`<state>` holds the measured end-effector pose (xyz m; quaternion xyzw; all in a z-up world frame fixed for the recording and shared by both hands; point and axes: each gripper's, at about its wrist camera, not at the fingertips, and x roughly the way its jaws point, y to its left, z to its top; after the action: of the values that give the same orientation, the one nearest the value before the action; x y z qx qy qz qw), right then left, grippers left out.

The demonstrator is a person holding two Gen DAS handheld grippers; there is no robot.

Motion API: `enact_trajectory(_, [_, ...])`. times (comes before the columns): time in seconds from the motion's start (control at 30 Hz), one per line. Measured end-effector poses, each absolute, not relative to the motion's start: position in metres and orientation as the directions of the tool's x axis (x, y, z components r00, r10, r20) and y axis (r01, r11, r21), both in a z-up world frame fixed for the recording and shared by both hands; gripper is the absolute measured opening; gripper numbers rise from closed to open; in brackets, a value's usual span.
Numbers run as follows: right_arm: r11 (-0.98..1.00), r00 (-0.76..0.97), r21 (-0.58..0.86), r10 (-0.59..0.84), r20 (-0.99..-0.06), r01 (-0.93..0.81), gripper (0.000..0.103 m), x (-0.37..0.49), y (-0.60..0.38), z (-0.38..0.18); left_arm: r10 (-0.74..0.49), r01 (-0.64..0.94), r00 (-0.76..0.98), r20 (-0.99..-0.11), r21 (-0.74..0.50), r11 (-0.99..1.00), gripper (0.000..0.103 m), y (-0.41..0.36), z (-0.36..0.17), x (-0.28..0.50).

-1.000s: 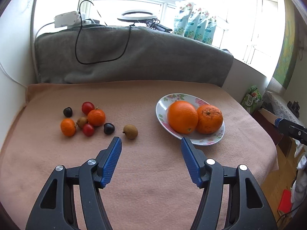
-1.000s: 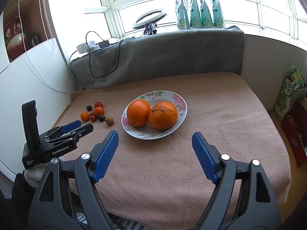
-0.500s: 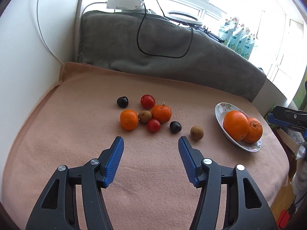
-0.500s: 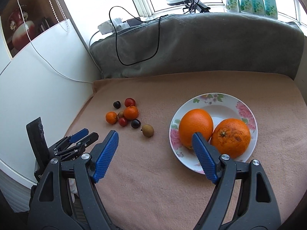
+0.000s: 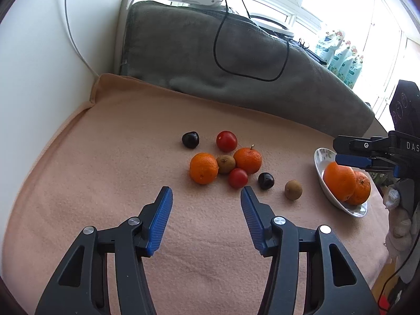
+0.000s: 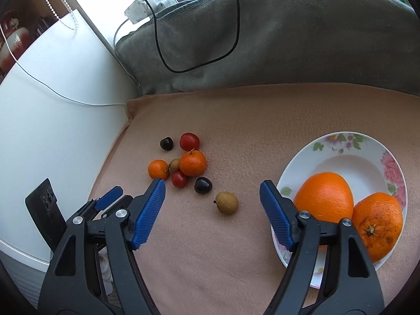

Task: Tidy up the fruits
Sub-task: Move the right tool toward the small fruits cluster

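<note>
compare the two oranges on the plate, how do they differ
The left orange looks bigger, smooth and evenly bright; the right orange looks smaller, with dark speckles on its skin. The right orange shows its stem scar toward the right wrist camera; the left orange shows none. Both lie touching on the floral plate.

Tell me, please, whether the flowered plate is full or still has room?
Room left: the flowered plate holds only two oranges at its near side; its far half is bare.
</note>
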<state>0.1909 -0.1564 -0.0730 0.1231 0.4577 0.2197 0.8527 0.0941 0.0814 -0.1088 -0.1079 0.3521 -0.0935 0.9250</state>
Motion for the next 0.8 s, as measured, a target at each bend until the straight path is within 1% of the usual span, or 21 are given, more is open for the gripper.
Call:
enact_trajectory(0.13, [0.867,0.451,0.425,0.499,-0.740,-0.260,0.075,0.206,-0.145,-0.082,-0.266,0.106,0.723,-0.637,-0.278,0.955,0.046,0.080,-0.112,0.098])
enact_trajectory(0.3, [0.865,0.410,0.420,0.501,-0.763,-0.275,0.072,0.222,-0.128,-0.091,-0.279,0.129,0.714,-0.643,-0.271,0.954,0.046,0.069,-0.114,0.104])
enact_trajectory(0.37, [0.863,0.391,0.423,0.504,-0.770,-0.277,0.067,0.228,-0.121,-0.095,-0.275,0.124,0.717,-0.641,-0.271,0.955,0.046,0.069,-0.113,0.108])
enact_trajectory(0.6, [0.868,0.347,0.419,0.492,-0.799,-0.267,0.067,0.249,-0.102,-0.113,-0.275,0.124,0.719,-0.638,-0.272,0.954,0.045,0.071,-0.111,0.111])
enact_trajectory(0.63, [0.870,0.343,0.416,0.488,-0.803,-0.264,0.066,0.251,-0.100,-0.116,-0.282,0.131,0.716,-0.638,-0.274,0.953,0.042,0.069,-0.111,0.111])
enact_trajectory(0.7, [0.871,0.332,0.418,0.487,-0.808,-0.260,0.066,0.256,-0.096,-0.121,-0.295,0.149,0.707,-0.643,-0.272,0.951,0.040,0.062,-0.112,0.110])
enact_trajectory(0.77, [0.867,0.321,0.424,0.492,-0.809,-0.261,0.062,0.259,-0.094,-0.125,-0.308,0.169,0.695,-0.650,-0.270,0.948,0.037,0.054,-0.116,0.112])
enact_trajectory(0.8, [0.865,0.314,0.429,0.496,-0.809,-0.261,0.062,0.261,-0.091,-0.127,-0.313,0.175,0.689,-0.654,-0.270,0.947,0.037,0.050,-0.117,0.115])
